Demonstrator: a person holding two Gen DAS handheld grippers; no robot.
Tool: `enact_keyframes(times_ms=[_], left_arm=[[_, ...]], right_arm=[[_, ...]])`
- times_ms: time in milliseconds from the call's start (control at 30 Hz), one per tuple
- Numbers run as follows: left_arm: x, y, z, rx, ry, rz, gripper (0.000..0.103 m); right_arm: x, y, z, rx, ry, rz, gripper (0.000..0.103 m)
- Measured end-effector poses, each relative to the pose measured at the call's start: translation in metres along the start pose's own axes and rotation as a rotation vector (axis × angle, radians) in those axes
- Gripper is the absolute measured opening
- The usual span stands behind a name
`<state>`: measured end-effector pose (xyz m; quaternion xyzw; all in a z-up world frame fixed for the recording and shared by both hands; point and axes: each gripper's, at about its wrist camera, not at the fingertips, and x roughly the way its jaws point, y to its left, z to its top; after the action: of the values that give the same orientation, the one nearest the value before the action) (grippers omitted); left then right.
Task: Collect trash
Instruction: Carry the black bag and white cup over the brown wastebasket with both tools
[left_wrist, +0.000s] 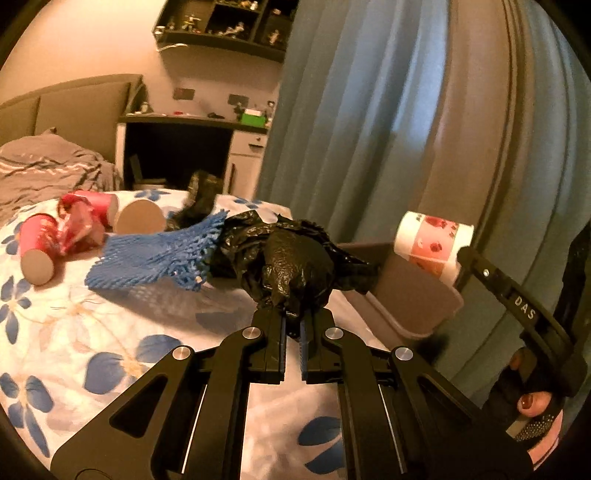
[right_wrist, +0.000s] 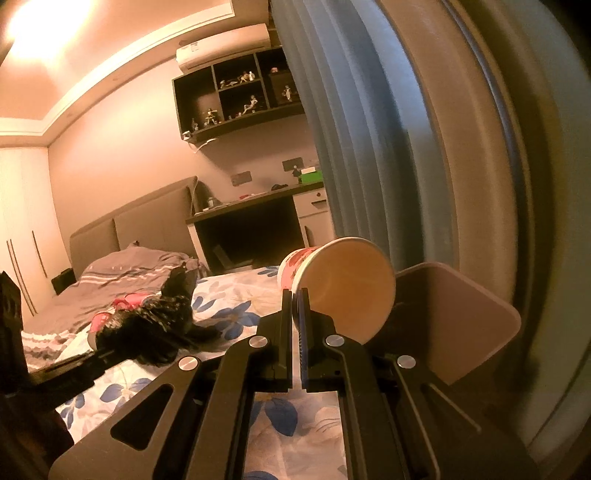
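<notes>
Left wrist view: your left gripper (left_wrist: 293, 325) is clamped on a bunched fold of the black trash bag (left_wrist: 291, 258), which lies on the flowered bedspread (left_wrist: 74, 332). Your right gripper (right_wrist: 295, 306) pinches the rim of a white paper cup with red print (right_wrist: 340, 284), held in the air to the right, near the curtain (left_wrist: 369, 110). You seem to be mid-carry with this cup. Next, the bag's mouth needs finding and opening. Red cups (left_wrist: 37, 247) and blue foam netting (left_wrist: 155, 254) wait on the far left.
</notes>
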<state>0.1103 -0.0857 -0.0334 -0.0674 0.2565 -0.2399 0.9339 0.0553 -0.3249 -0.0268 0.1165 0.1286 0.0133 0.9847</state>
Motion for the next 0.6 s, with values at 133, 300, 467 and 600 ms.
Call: enact_keyframes(times_ms=[133, 300, 467, 600], left_arm=[[0.014, -0.010, -0.006, 0.021, 0.050, -0.042, 0.004], [0.033, -0.020, -0.016, 0.016, 0.119, -0.109, 0.004], [0.045, -0.033, -0.019, 0.047, 0.142, -0.126, 0.004], [0.054, -0.046, -0.011, 0.083, 0.133, -0.141, 0.004]], right_arm=[[0.000, -0.005, 0.001, 0.005, 0.001, -0.010, 0.004], [-0.002, -0.010, 0.002, 0.013, 0.002, -0.027, 0.004], [-0.002, -0.019, 0.002, 0.020, 0.003, -0.042, 0.004], [-0.004, -0.026, 0.004, 0.023, -0.004, -0.060, 0.004]])
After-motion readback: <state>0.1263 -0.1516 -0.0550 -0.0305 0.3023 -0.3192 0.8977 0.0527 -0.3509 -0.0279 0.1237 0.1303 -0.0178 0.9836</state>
